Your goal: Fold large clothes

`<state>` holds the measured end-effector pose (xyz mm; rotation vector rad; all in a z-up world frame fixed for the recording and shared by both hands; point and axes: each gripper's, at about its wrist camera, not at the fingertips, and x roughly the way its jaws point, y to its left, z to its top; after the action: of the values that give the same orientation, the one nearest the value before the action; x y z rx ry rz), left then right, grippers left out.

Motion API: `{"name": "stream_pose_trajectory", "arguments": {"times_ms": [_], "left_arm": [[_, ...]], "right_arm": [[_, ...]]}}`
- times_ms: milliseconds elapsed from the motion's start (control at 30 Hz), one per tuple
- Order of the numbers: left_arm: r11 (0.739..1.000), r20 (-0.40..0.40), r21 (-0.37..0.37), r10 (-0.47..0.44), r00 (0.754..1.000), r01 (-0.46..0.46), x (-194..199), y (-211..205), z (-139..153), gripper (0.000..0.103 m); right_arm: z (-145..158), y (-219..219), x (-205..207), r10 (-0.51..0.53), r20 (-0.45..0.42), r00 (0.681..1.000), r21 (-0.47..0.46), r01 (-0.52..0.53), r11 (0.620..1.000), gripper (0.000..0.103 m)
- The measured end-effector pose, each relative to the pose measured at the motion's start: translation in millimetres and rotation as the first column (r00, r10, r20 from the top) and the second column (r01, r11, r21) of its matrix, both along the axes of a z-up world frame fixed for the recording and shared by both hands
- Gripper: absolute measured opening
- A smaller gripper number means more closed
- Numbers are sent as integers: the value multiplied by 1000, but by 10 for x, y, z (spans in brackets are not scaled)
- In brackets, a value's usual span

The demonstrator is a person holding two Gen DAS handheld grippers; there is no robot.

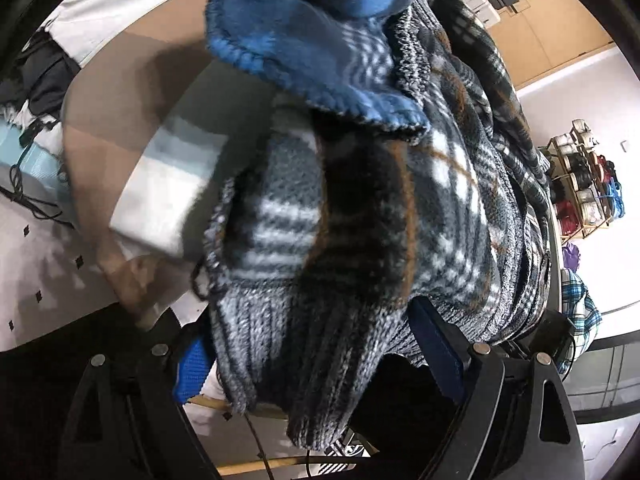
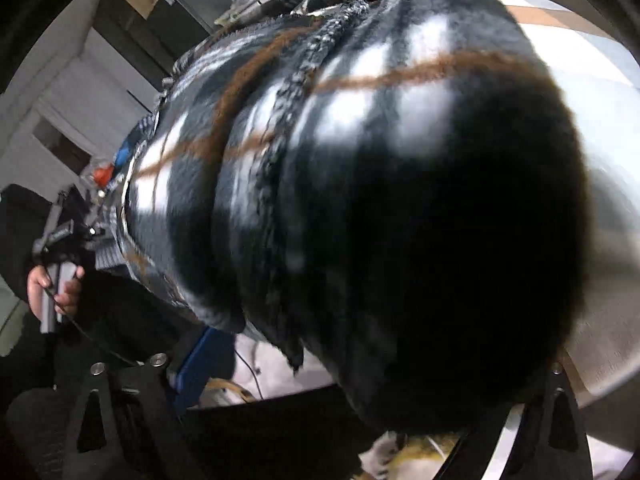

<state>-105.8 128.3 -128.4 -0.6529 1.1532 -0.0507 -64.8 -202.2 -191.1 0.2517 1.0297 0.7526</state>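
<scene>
A bulky plaid fleece garment with a grey knit hem and a blue lining hangs close in the left wrist view. It drops between the wide-set jaws of my left gripper, whose blue pads stand on either side of the hem without visibly pressing it. In the right wrist view the same garment fills the frame, dark and blurred. My right gripper is spread wide under it. One blue pad shows and the other finger is mostly hidden by the fabric.
A surface covered in a beige, white and pale-blue cloth lies beneath. Cables trail at the left. A shelf of spools and a plaid cloth stand at the right. A person's hand holds the other gripper's handle.
</scene>
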Motion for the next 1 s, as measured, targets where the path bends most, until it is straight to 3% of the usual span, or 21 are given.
{"name": "stream_pose_trajectory", "arguments": {"times_ms": [67,133,200,233,300,333,367,467,567,600,733,767,833,900,967,1000], "left_arm": [[999,-4,-54,-1,1000,1,23,23,-45,86],[991,-16,-132,8,1000,-10,55,46,-101,82],[986,3,-169,-13,1000,14,18,24,-78,67],[984,19,-174,-28,999,30,5,15,-51,52],[982,44,-172,-70,997,77,-19,-48,1,32],[978,45,-178,-99,994,106,-29,-95,10,12],[977,36,-163,-131,991,135,-49,-159,9,9],[972,-13,-131,-200,980,197,-61,-312,-57,8],[968,-40,-89,-240,970,236,-122,-421,-87,8],[966,-37,-77,-250,967,247,-160,-433,-41,8],[966,-99,49,-248,964,254,-203,-456,131,35],[962,-86,94,-247,965,255,-247,-441,233,42],[951,-32,170,-255,966,256,-345,-419,466,44],[946,54,234,-244,968,225,-469,-389,773,48],[947,139,252,-241,961,200,-600,-292,1092,75],[947,193,260,-242,951,188,-645,-269,1306,81]], "right_arm": [[-17,18,30,27,-27,999,58,-25,998,57],[-27,-2,28,47,-54,997,113,-41,993,41],[-3,-18,-3,63,-75,995,159,-51,986,27],[14,-38,-31,62,-80,995,171,-48,984,22],[50,-111,-75,53,-110,992,227,-27,974,16],[74,-134,-74,47,-116,992,254,-16,967,15],[116,-171,-78,34,-114,993,284,0,959,14],[280,-290,-100,-17,-102,995,308,48,950,13],[346,-225,-105,-77,-122,989,212,102,972,13],[312,-207,-114,-108,-141,984,143,128,982,13],[111,-180,-39,-179,-255,950,26,192,981,13],[88,-206,-15,-187,-282,941,35,205,978,14],[144,-223,8,-219,-298,929,25,237,971,19],[369,-264,-31,-258,-226,939,3,265,964,34],[672,-311,-132,-307,-135,942,14,311,950,92],[831,-331,-214,-326,-76,942,43,330,943,96]]}}
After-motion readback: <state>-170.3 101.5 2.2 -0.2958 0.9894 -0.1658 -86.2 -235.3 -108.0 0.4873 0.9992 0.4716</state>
